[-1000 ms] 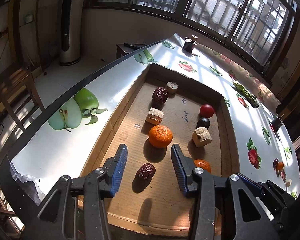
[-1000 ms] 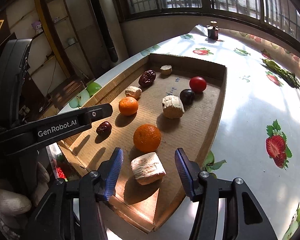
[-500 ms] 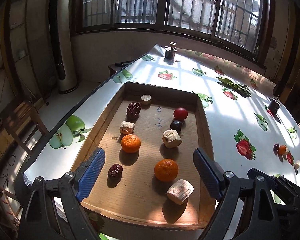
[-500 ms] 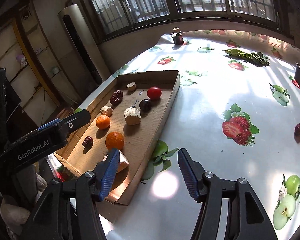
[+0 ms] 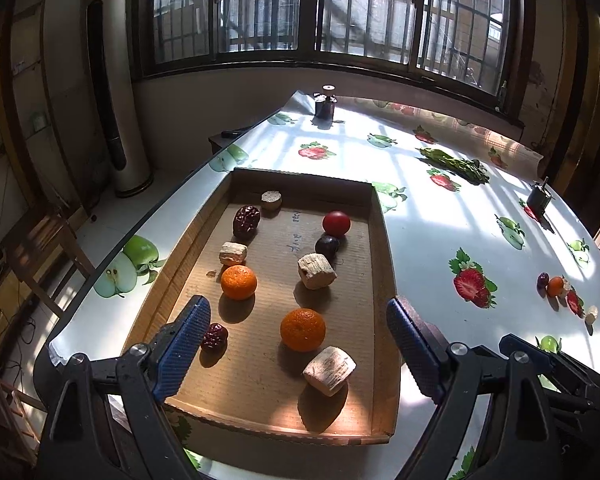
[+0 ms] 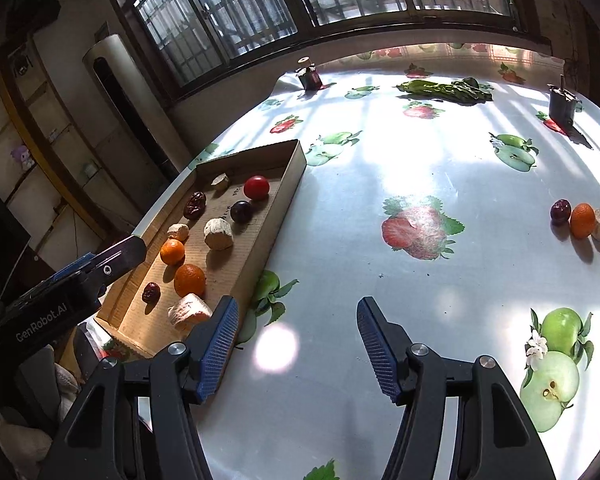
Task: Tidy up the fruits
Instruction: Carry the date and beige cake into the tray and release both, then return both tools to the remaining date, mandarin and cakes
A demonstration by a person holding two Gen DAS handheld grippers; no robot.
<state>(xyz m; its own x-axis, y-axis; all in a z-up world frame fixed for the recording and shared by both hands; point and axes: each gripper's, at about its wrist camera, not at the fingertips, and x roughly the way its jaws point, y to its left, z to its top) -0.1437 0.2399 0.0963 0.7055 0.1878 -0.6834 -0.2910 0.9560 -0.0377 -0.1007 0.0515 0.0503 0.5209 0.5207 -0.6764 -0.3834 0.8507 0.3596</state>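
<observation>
Hovering over the tray (image 5: 382, 240), my left tool (image 5: 296, 340) gapes wide and empty above the oranges (image 5: 302, 329), dates (image 5: 215, 336) and pale chunks (image 5: 329, 369) lying inside. My right tool (image 6: 296, 344) stands half open, empty, over bare table (image 6: 380, 184); more fruit (image 6: 582, 220) sits far right.
</observation>
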